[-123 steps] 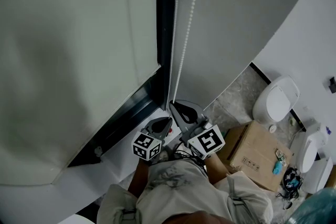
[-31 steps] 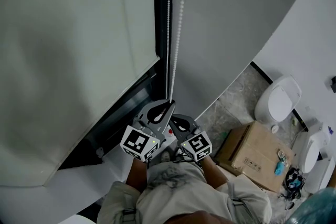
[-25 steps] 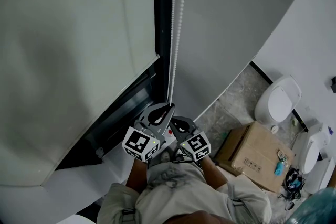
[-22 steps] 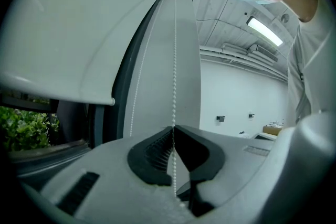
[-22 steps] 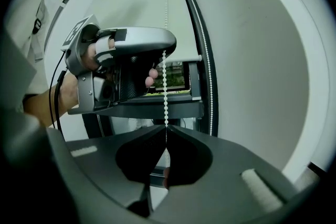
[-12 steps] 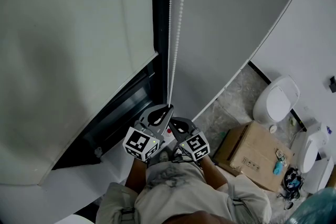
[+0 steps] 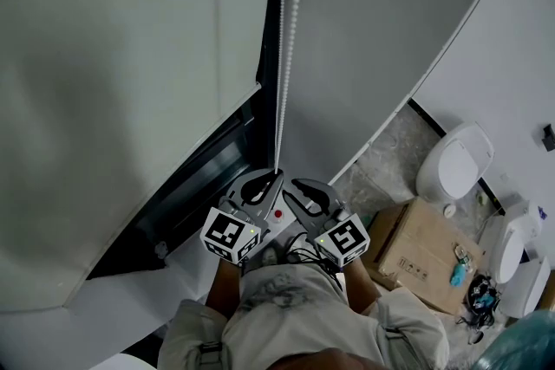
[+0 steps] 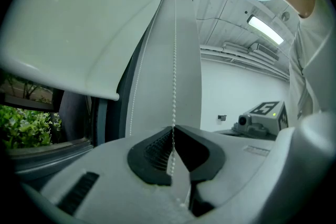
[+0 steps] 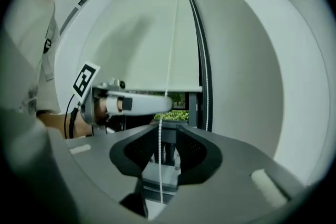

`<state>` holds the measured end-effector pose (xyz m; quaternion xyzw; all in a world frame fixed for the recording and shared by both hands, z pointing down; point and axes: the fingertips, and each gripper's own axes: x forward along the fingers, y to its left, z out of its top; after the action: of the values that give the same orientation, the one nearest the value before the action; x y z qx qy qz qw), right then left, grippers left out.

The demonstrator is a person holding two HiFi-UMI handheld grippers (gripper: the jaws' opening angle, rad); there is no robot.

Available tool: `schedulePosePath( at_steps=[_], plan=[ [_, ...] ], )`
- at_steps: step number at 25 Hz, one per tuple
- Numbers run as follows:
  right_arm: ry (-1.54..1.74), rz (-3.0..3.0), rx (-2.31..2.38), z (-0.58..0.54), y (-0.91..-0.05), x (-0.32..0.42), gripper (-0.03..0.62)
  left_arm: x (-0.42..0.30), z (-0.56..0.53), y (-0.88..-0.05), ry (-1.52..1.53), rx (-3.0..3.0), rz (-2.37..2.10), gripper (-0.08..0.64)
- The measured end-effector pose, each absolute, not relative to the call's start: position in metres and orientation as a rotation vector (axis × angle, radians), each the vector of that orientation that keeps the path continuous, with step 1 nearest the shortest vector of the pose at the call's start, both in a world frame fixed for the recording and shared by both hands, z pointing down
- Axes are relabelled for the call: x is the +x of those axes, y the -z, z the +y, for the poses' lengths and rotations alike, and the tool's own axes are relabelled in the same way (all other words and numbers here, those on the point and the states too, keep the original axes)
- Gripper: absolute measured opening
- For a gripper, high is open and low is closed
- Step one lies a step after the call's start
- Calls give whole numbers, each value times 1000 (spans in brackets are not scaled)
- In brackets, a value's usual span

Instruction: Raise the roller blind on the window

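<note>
The left claw [image 8: 173, 132] is clamped on the bead chain [image 8: 174, 60]; just beside it, the right claw [image 9: 168, 139] has just been opened, the chain loose between its jaws. Above, the roller blind [image 7: 113, 100] seems partly raised

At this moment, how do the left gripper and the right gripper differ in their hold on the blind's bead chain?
The left gripper has its jaws closed on the bead chain. The right gripper has its jaws apart, having just been opening, and the chain hangs free between them. In the head view the left gripper's tips meet at the chain, while the right gripper's spread beside it. Both sit side by side at the chain.
</note>
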<state>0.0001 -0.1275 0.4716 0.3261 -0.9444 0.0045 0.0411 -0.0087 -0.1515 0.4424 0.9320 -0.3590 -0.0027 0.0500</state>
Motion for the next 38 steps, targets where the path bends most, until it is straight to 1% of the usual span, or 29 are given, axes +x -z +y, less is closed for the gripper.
schedulePosePath(
  at_steps=[8, 21, 25, 26, 27, 28, 30, 38],
  plan=[
    [129, -3024, 1008, -128, -390, 0, 124, -9, -152, -443, 20, 2836, -1097, 20],
    [332, -3145, 981, -150, -305, -17, 126, -1, -153, -443, 32, 2837, -1082, 20],
    [365, -3155, 985, -159, -292, -20, 121, -1, -155, -448, 34, 2836, -1077, 18],
    [372, -3155, 985, -160, -290, -21, 114, 0, -156, -448, 34, 2836, -1077, 18],
    [373, -3153, 987, -161, -289, -21, 88, 0, -156, -448, 33, 2836, -1077, 18],
    [365, -3150, 989, -161, -289, -21, 46, 0, -156, -448, 33, 2836, -1077, 18],
    [323, -3142, 986, -161, -294, -20, 18, 0, -157, -446, 33, 2837, -1078, 18],
    [274, -3170, 1033, -162, -303, -17, 14, -2, -160, -453, 13, 2828, -1082, 17]
  ],
)
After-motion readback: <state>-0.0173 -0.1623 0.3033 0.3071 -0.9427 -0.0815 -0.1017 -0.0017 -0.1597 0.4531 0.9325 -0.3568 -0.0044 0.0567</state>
